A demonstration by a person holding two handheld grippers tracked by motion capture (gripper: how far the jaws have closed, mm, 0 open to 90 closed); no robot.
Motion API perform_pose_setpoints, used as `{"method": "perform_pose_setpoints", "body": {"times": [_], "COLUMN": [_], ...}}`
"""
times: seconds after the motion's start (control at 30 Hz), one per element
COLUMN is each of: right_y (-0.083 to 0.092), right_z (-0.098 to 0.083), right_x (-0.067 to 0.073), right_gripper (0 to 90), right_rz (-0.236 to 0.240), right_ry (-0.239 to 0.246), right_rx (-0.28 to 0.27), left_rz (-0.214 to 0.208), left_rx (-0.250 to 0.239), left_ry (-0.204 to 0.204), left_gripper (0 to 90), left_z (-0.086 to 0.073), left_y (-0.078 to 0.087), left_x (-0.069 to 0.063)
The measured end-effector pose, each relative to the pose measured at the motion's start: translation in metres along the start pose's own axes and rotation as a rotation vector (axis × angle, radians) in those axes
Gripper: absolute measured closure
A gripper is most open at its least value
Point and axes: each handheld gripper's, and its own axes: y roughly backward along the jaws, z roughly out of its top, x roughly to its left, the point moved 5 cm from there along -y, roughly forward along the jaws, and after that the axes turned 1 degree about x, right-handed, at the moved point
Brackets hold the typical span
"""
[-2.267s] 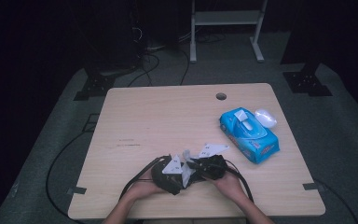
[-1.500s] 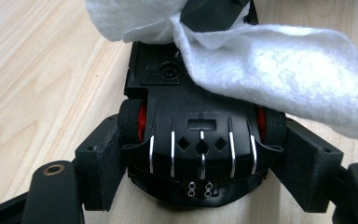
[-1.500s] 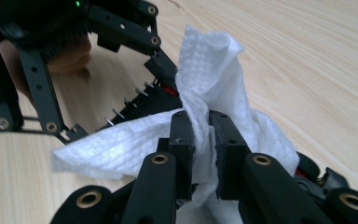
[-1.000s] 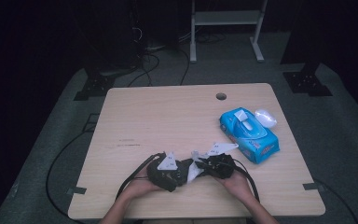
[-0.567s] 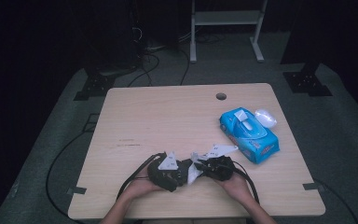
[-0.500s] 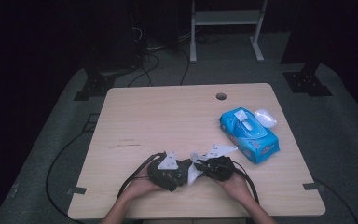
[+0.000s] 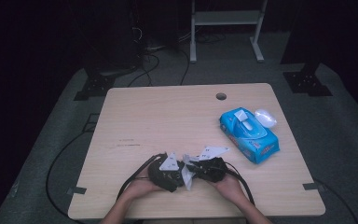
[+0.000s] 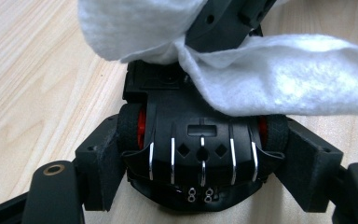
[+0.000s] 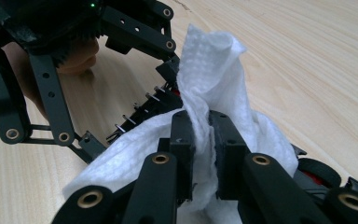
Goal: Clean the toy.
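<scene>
A black toy car point(image 8: 200, 158) with red wheel hubs sits between the jaws of my left gripper point(image 8: 200, 175), which is shut on its two sides at the wheels. My right gripper point(image 9: 200, 140) is shut on a white wipe point(image 9: 205, 70), bunched up between its pads. The wipe point(image 8: 284, 79) drapes over the far end of the car. In the high view, my left gripper point(image 7: 168, 170) and right gripper point(image 7: 203, 169) meet tip to tip near the table's front edge, with the wipe point(image 7: 186, 176) between them.
A blue pack of wipes point(image 7: 249, 135) lies at the right of the wooden table point(image 7: 168, 116), with a white lid point(image 7: 265, 117) beside its far end. A cable hole point(image 7: 221, 96) is at the back edge. Cables trail off the front left.
Hardly anything: the two hands have shifted only slightly near the table's front edge, and both grips look the same.
</scene>
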Motion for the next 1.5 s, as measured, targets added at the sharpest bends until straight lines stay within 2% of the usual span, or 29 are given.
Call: {"method": "perform_pose_setpoints", "body": {"times": [0.07,0.13,0.2,0.23,0.33,0.43,0.5,0.57,0.67,0.7,0.73,0.8,0.83,0.93,1.03,1.1,1.17,1.27,1.33,1.43,1.5], "right_y": [0.002,0.007,0.014,0.017,0.013,0.006,0.004,0.006,0.013,0.013,0.017,0.018,0.017,0.012,0.007,0.007,0.01,0.013,0.014,0.018,0.021], "right_z": [-0.001,-0.004,-0.011,-0.013,-0.012,-0.005,-0.003,-0.004,-0.011,-0.011,-0.015,-0.015,-0.015,-0.01,-0.006,-0.006,-0.009,-0.014,-0.015,-0.015,-0.018], "right_x": [-0.005,-0.018,-0.036,-0.041,-0.038,-0.026,-0.022,-0.025,-0.042,-0.042,-0.049,-0.05,-0.048,-0.038,-0.028,-0.031,-0.038,-0.048,-0.049,-0.05,-0.054], "right_gripper": [79.9,79.9,80.4,80.5,80.1,79.6,79.7,79.8,80.1,80.1,79.8,79.4,79.4,79.4,79.3,79.5,79.6,79.7,79.7,79.7,79.7], "right_rz": [-0.009,-0.058,-0.091,-0.088,-0.105,-0.052,-0.056,-0.058,-0.119,-0.119,-0.126,-0.115,-0.114,-0.072,-0.052,-0.057,-0.096,-0.105,-0.108,-0.136,-0.143], "right_ry": [-0.011,-0.03,-0.089,-0.121,-0.106,-0.101,-0.072,-0.078,-0.106,-0.106,-0.138,-0.153,-0.147,-0.135,-0.077,-0.078,-0.08,-0.115,-0.111,-0.093,-0.105], "right_rx": [0.001,0.006,0.002,-0.001,-0.002,-0.029,-0.025,-0.016,0.0,0.0,-0.002,-0.001,-0.002,-0.021,-0.024,-0.017,-0.009,-0.008,-0.004,0.009,0.016], "left_rz": [-0.002,-0.004,0.0,0.001,0.006,0.008,0.005,0.002,0.0,0.0,-0.003,-0.001,0.002,0.002,-0.001,-0.006,-0.012,-0.014,-0.012,-0.01,-0.011], "left_rx": [-0.016,-0.023,-0.031,-0.038,-0.032,-0.024,-0.026,-0.028,-0.038,-0.038,-0.037,-0.036,-0.028,-0.029,-0.025,-0.035,-0.042,-0.041,-0.038,-0.025,-0.024], "left_ry": [0.0,-0.001,-0.003,-0.002,-0.007,-0.013,-0.006,-0.001,0.002,0.002,0.001,-0.001,-0.005,-0.005,-0.007,0.005,0.007,0.008,0.007,0.002,0.005], "left_gripper": [24.6,24.6,24.6,24.6,24.7,24.6,24.7,24.6,24.7,24.6,24.6,24.6,24.6,24.6,24.6,24.6,24.7,24.7,24.7,24.6,24.6], "left_z": [0.001,0.002,0.003,0.004,0.004,0.004,0.003,0.003,0.004,0.004,0.004,0.004,0.005,0.005,0.005,0.005,0.005,0.006,0.005,0.004,0.004], "left_y": [0.001,0.002,0.003,0.004,0.004,0.003,0.003,0.003,0.004,0.004,0.004,0.004,0.004,0.003,0.003,0.003,0.004,0.005,0.005,0.004,0.004], "left_x": [0.001,0.001,0.0,0.0,0.0,-0.001,-0.001,0.0,0.0,0.0,0.0,0.0,0.0,-0.001,0.0,0.001,0.002,0.002,0.002,0.002,0.002]}}
